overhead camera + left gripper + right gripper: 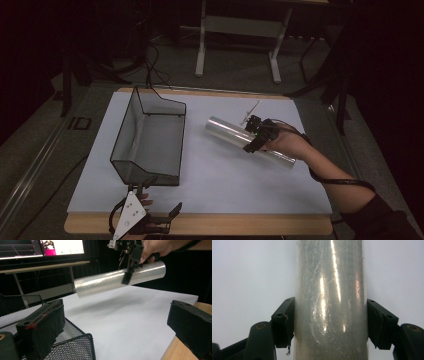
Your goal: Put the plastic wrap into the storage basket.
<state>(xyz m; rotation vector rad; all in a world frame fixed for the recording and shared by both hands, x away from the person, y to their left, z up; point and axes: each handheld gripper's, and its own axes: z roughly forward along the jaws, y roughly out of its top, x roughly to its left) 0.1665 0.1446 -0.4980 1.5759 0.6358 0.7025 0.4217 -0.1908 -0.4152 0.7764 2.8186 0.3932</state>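
Clear film roll (pixel 250 140) sits pinched between the right tongs (pixel 254 135), its pads pressed on both sides of the tube; in the left gripper view the roll (pixel 110 280) hangs clear above the white table (pixel 225 185). Left tongs (pixel 150 197), spread wide, rest at the near end of a black mesh basket (pixel 131 120), well apart from the roll.

The high view is dim, with the room around the white sheet (pixel 215 165) sunk almost to black, and the sheet is the one evenly lit patch. In the left gripper view a soft blurred shadow lies on the sheet below the shiny roll (pixel 117 278), two bright screens (pixel 62 246) glow behind the roll, and the near jaws are out of focus. In the right gripper view, white streaks of glare run along the roll, and the sheet behind it is a hazy blur.
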